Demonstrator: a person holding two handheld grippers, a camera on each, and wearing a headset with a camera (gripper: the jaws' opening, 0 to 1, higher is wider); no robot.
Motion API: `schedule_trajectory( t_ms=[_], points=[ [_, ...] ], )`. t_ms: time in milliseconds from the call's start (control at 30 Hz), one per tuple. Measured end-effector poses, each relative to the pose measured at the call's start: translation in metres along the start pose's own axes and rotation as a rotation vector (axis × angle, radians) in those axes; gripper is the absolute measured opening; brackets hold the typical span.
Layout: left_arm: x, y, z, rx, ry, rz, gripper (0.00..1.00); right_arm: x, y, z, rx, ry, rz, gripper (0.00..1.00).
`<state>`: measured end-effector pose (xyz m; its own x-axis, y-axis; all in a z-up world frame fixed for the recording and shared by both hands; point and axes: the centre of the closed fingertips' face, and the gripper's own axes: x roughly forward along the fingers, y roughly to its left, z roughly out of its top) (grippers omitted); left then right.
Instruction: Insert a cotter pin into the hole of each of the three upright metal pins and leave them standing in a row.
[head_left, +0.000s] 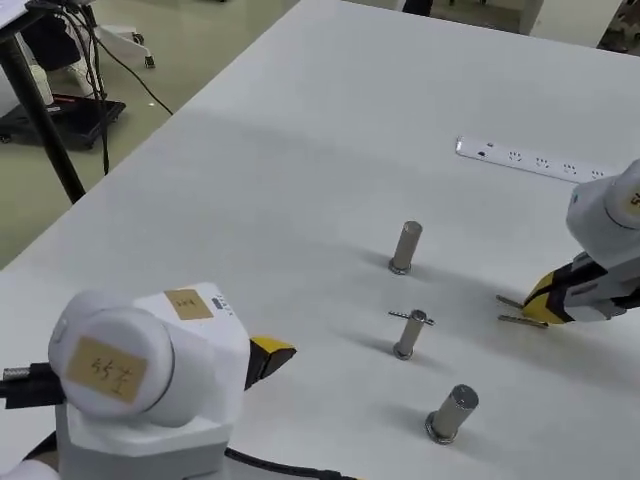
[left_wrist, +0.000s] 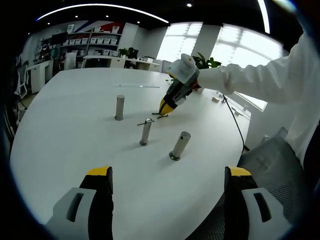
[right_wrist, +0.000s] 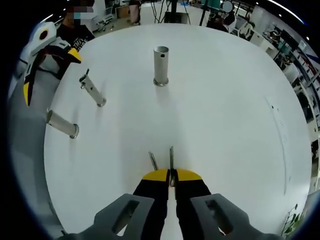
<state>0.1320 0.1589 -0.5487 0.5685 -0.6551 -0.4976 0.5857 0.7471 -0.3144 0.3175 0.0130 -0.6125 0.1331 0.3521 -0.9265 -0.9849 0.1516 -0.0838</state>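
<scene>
Cotter pin (right_wrist: 171, 157) pinched in right hand-held gripper (right_wrist: 172, 174); left hand-held gripper (left_wrist: 167, 172) jaws apart, label (head_left: 105, 370) handwriting illegible.

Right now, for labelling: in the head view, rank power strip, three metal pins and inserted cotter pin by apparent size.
power strip
near pin, middle pin, far pin: alike; nearness unsure
inserted cotter pin
</scene>
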Motion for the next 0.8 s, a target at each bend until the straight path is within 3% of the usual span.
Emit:
schedule_trajectory(
  t_ms=[167,333,433,533,800],
  points=[
    [-0.003,0.002,0.001,-0.010,0.001,0.005,0.91,0.002,0.002,0.003,-0.100,0.053,0.015,0.00],
    [-0.008,0.005,0.009,-0.038,-0.032,0.013,0.88,0.002,0.000,0.004,-0.062,0.089,0.029,0.00],
    [-0.009,0.006,0.010,-0.030,-0.032,0.019,0.88,0.002,0.000,0.004,-0.054,0.125,0.066,0.00],
    [-0.009,0.007,0.010,-0.028,-0.032,0.021,0.88,0.002,0.001,0.003,-0.131,0.160,0.103,0.00],
    [-0.008,0.007,0.012,-0.035,-0.040,0.017,0.88,0.002,-0.001,0.003,-0.100,0.192,0.165,0.00]
  ],
)
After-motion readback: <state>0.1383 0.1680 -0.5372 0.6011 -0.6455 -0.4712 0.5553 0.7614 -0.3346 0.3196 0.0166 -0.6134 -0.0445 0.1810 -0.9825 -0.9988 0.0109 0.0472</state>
